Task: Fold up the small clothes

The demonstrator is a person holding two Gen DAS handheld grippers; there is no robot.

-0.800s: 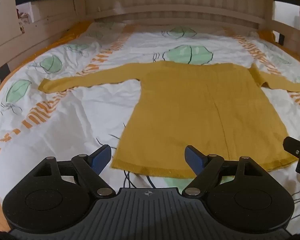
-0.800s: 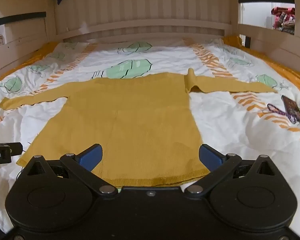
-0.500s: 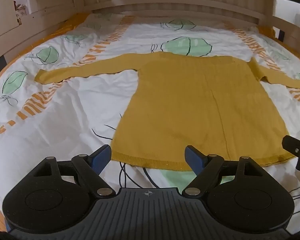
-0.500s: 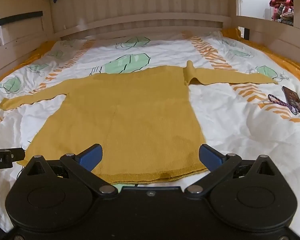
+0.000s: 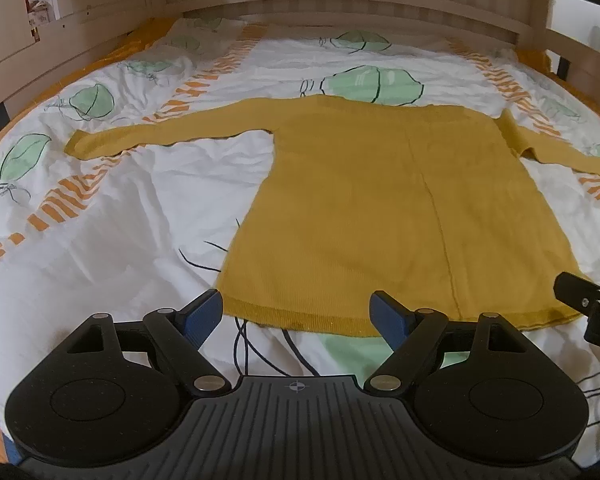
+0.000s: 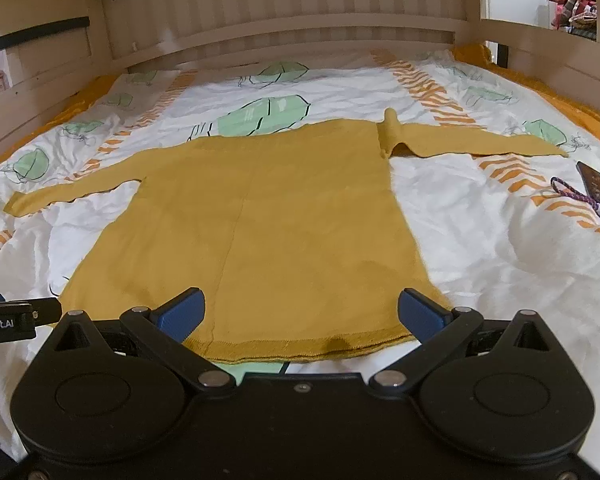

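A mustard yellow long-sleeved top (image 5: 396, 200) (image 6: 260, 232) lies flat on the bed with both sleeves spread out to the sides. Its hem faces me. My left gripper (image 5: 298, 314) hangs open just above the left part of the hem, nothing between its blue pads (image 5: 202, 314). My right gripper (image 6: 302, 312) is open too, over the right part of the hem, its pads (image 6: 420, 314) apart from the cloth. The right sleeve (image 6: 472, 142) has a small raised fold at the shoulder. Each gripper's tip shows at the edge of the other view.
The bed has a white cover (image 5: 112, 216) with green leaves and orange stripes. Wooden rails (image 6: 284, 36) stand around it. A phone (image 6: 598, 188) with a purple strap (image 6: 576, 196) lies on the cover at the right, beyond the sleeve.
Both views have pulled back and up a little, so the top's hem sits farther from the pads. Both grippers stay open.
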